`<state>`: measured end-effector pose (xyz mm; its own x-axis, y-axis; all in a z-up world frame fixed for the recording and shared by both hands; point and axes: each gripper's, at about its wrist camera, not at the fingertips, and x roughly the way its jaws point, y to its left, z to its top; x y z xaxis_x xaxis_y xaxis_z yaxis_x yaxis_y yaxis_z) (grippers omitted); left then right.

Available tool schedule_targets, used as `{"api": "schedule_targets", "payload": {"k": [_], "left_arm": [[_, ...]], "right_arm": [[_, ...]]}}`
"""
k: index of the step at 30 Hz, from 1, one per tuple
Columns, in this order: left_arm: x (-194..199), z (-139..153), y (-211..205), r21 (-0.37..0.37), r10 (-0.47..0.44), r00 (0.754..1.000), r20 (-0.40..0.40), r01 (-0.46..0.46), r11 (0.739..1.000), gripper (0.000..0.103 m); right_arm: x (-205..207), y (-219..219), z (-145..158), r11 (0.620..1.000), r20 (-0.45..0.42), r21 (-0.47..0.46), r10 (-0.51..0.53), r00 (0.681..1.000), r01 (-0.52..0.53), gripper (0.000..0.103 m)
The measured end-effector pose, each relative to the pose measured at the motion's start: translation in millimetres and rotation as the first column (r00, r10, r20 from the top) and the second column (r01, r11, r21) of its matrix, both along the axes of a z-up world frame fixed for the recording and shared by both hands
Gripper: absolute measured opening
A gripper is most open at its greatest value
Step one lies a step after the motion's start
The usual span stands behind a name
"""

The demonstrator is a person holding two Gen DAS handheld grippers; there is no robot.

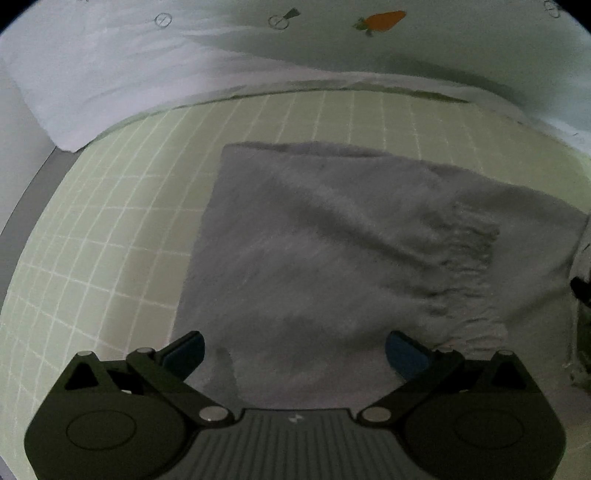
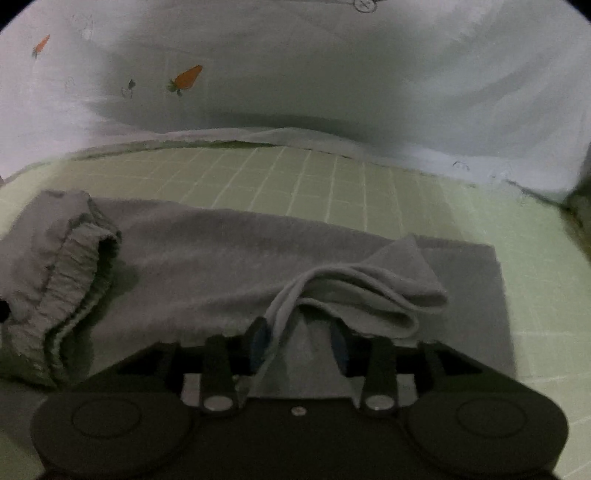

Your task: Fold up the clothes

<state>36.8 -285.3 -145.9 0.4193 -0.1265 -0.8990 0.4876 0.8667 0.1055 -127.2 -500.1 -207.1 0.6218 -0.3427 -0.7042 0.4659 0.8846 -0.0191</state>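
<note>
A grey garment [image 1: 332, 251] with an elastic waistband [image 1: 469, 251] lies flat on the green grid mat [image 1: 103, 229]. My left gripper [image 1: 295, 354] is open just above its near edge, holding nothing. In the right wrist view the same garment [image 2: 207, 266] lies across the mat [image 2: 332, 184], its waistband [image 2: 70, 266] bunched at the left. My right gripper [image 2: 301, 341] is shut on a folded corner of the garment [image 2: 362, 295], lifted slightly over the rest of the cloth.
A white sheet with carrot prints [image 1: 380, 20] hangs behind the mat and drapes onto its far edge [image 2: 295, 136]. A grey wall edge [image 1: 33, 184] runs along the left. A dark object [image 1: 581, 291] sits at the right border.
</note>
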Motion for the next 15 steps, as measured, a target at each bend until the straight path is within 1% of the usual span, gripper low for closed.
{"api": "schedule_targets", "payload": {"k": [1,3,7,10,12,14,15], "left_arm": [[2,-1,3,0.0,-0.003,1.0,0.0,0.003,1.0,0.103],[4,-1,9,-0.001,-0.01,1.0,0.001,0.01,1.0,0.103],[9,-1,19,-0.008,-0.023,1.0,0.007,0.023,1.0,0.103],[13,0,26,-0.016,-0.031,1.0,0.008,0.031,0.999,0.103],[17,-2,29,-0.013,-0.041,0.999,0.004,0.041,0.999,0.103],[20,-5,30,-0.002,-0.056,0.998,0.002,0.056,0.998,0.103],[21,-7,30,0.004,-0.064,0.998,0.0,0.064,0.998,0.103]], "right_arm": [[-1,0,0,1.0,0.01,0.015,-0.007,1.0,0.006,0.009],[-2,1,1,0.999,0.029,0.041,-0.02,0.999,0.018,0.006],[-3,14,15,0.999,0.098,0.046,-0.025,0.995,0.021,0.006],[1,33,26,0.998,0.137,0.059,0.018,0.99,-0.027,0.006],[6,46,21,0.995,0.124,0.076,0.049,0.991,-0.059,0.006],[16,55,5,0.993,0.041,0.099,0.058,0.997,-0.061,0.008],[18,59,1,0.994,0.024,0.096,0.052,0.998,-0.054,0.012]]}}
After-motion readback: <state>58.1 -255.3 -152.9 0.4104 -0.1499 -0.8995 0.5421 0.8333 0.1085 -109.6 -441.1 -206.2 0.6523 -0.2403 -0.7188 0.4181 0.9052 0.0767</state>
